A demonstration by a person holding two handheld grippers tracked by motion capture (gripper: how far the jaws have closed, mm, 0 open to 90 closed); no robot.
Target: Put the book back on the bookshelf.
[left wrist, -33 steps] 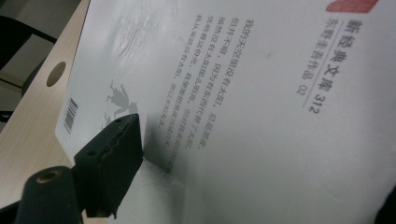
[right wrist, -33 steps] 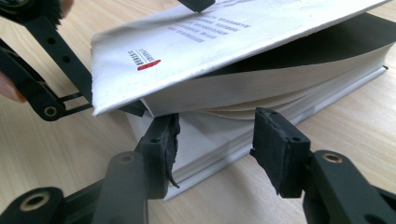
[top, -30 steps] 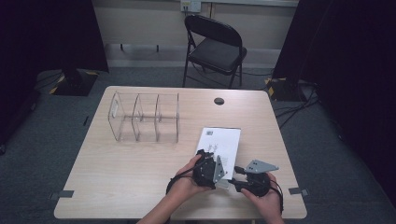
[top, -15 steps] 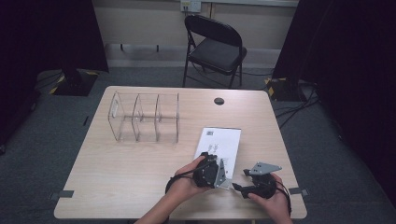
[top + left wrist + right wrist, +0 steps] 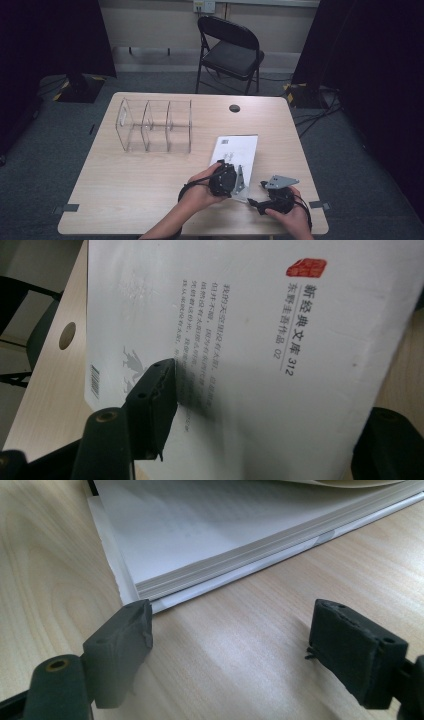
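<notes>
A clear divider rack [image 5: 155, 126] stands at the worktop's [image 5: 125, 190] left. The left tongs [image 5: 227, 180] have been closing and now pinch the white book's [image 5: 235, 150] near edge. The right tongs [image 5: 260, 200], spread, have just opened beside its corner. Next: probably lifting the book toward the rack.

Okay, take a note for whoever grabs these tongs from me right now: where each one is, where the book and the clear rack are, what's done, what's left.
Left tongs: closing over the white book, one jaw on its cover, the other past its edge; grip unconfirmed.
Right tongs: jaws just opened, nothing between them, low on the table beside the book's page edge.
Clear rack: far left, all compartments empty.
Done: book reached.
Left: probably lift it and slot it into the rack.
</notes>
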